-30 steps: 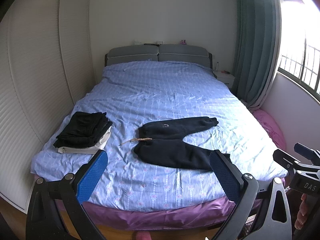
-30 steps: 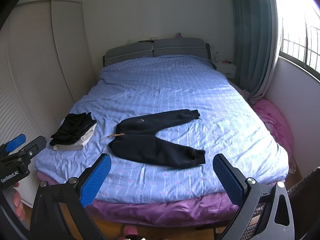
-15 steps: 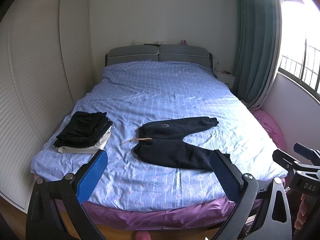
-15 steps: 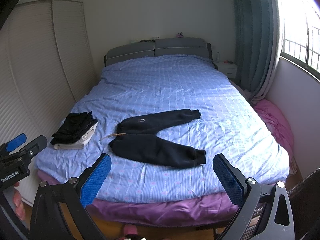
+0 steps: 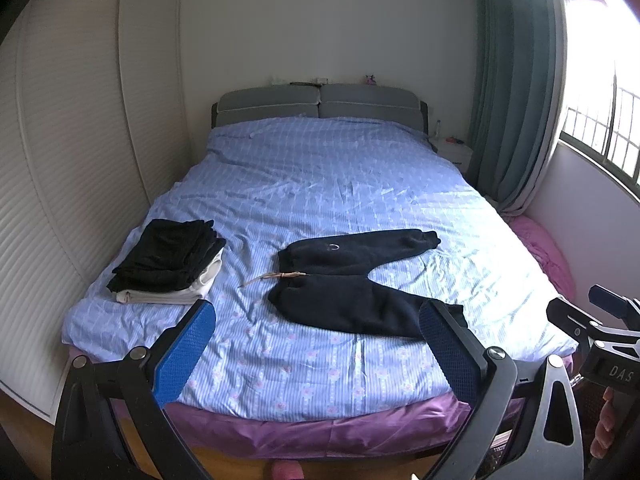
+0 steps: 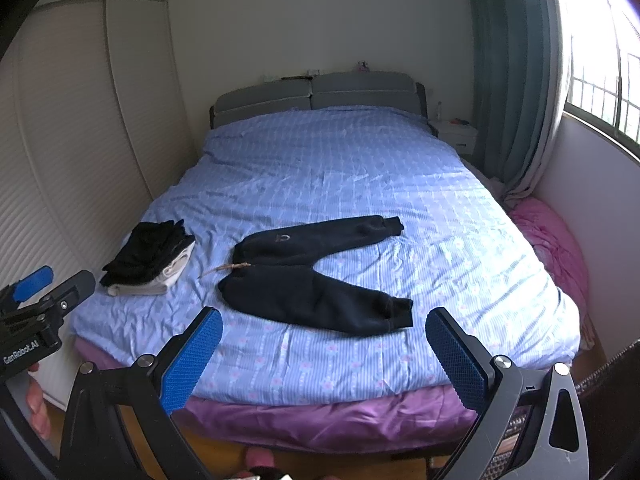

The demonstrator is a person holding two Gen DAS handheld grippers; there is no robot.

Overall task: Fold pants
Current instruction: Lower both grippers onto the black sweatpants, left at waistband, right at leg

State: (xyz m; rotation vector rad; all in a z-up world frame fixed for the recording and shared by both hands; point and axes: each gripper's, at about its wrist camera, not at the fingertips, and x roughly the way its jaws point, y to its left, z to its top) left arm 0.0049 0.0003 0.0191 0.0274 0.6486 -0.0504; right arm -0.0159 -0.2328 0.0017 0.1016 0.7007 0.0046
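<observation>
Nothing moved: one pants (image 5: 352,280), perhaps two stacked garments (image 5: 168,262)

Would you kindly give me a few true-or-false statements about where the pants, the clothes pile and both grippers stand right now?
1. The black pants lie spread out on the bed. True.
2. The left gripper is shut on a pant leg. False: it is open and holds nothing.
3. A folded clothes pile sits left of the pants. True.
4. The right gripper touches the waistband. False: it is open, short of the bed.
</observation>
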